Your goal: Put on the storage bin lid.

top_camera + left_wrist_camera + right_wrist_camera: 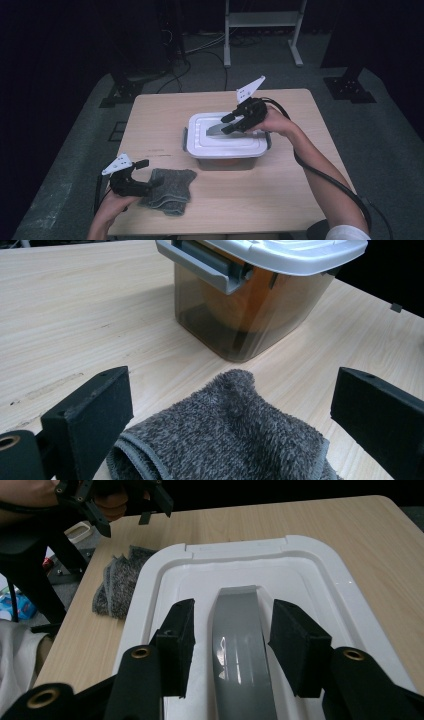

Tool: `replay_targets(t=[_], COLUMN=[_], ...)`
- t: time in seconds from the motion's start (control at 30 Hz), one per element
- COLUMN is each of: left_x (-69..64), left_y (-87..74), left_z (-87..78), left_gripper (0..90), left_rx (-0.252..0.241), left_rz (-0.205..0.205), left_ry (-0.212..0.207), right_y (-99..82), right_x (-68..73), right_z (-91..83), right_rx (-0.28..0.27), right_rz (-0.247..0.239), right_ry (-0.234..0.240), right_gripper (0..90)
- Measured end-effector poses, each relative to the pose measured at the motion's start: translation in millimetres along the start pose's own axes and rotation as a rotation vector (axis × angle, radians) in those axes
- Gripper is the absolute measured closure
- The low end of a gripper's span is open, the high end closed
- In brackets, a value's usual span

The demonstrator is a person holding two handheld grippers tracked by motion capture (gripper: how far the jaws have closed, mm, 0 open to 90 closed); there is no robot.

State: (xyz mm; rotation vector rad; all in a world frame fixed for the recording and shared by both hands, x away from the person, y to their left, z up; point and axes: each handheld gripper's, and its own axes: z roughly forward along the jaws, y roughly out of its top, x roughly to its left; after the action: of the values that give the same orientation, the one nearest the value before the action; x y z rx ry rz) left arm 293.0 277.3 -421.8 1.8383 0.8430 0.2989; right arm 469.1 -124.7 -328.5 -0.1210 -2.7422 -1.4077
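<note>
A clear tub with a white lid (235, 145) stands mid-table, something orange-brown dimly visible inside it (240, 310). A grey handle (240, 645) runs along the lid's (310, 575) recess. My right gripper (232, 630) straddles that handle, with a narrow gap showing on each side, so the pads do not press it. In the high view the right gripper (229, 122) reaches onto the lid from the right. My left gripper (151, 173) is open at the front left, its jaws wide on either side of a folded grey towel (225, 435) lying flat on the table.
The wooden table (160, 125) has bare surface left of and behind the tub. A grey latch (205, 265) sits on the tub's near side. The towel (170, 192) lies just in front of the tub. A white frame (262, 30) and dark stands are on the floor beyond.
</note>
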Motion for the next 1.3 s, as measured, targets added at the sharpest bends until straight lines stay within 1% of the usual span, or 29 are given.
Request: replay_targets(t=[0.27, 0.37, 0.47, 0.73, 0.9, 1.3], left_x=[-0.8, -1.8, -2.9, -3.1, -1.6, -3.0], left_y=[-1.1, -1.8, -0.9, 0.4, -0.1, 0.6], left_z=[-0.9, -1.4, -1.7, -0.2, -1.3, -0.8], left_gripper=[2.5, 2.5, 2.5, 2.4, 2.5, 2.5], left_rx=[0.002, 0.008, 0.002, 0.002, 0.001, 0.004], left_rz=[0.001, 0.005, 0.003, 0.015, 0.008, 0.013], left_ry=[0.004, 0.003, 0.004, -0.002, 0.002, 0.004], right_y=[-3.2, -5.0, -7.4, -20.0, -26.5, -38.9], right_x=[5.6, 9.4, 13.4, 23.9, 28.2, 40.4], right_z=[-13.1, -20.0, -27.2, -46.5, -58.6, -77.5], right_rx=[-0.019, -0.027, -0.032, -0.048, -0.053, -0.054], right_rz=[0.009, 0.009, 0.013, 0.031, 0.044, 0.065], right_ry=[-0.021, -0.032, -0.044, -0.074, -0.099, -0.13], right_gripper=[45.7, 44.8, 43.9, 41.4, 40.2, 36.5])
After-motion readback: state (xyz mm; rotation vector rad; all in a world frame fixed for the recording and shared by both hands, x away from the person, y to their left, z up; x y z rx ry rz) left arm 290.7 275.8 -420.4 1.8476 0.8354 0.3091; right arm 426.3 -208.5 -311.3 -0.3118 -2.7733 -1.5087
